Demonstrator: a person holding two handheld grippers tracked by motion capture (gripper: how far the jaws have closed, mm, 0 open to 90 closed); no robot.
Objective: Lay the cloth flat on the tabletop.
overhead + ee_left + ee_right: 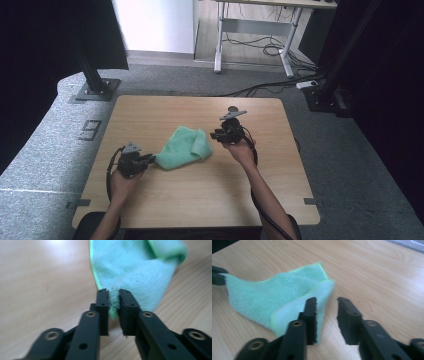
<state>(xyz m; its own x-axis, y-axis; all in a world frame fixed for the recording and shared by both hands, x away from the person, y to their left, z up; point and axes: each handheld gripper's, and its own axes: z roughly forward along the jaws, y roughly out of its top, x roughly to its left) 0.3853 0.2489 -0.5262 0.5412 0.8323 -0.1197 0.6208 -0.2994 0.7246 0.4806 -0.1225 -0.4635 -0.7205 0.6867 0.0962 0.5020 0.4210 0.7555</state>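
A green fluffy cloth (182,147) lies loosely folded on the wooden table (200,200). My left gripper (150,160) sits at the cloth's near left corner. In the left gripper view its jaws (113,293) stand close together, and a thin corner of the cloth (135,265) fills the gap between the pads. My right gripper (216,135) is at the cloth's right side. In the right gripper view its jaws (326,301) stand apart, with bare table showing between them. There the folded edge of the cloth (274,295) rests against the inner face of the left jaw.
Grey carpet surrounds the table. A black post on a base plate (95,87) stands past the far left corner. A desk frame with cables (260,45) stands farther back, and cables trail to a black stand (325,95) at the right.
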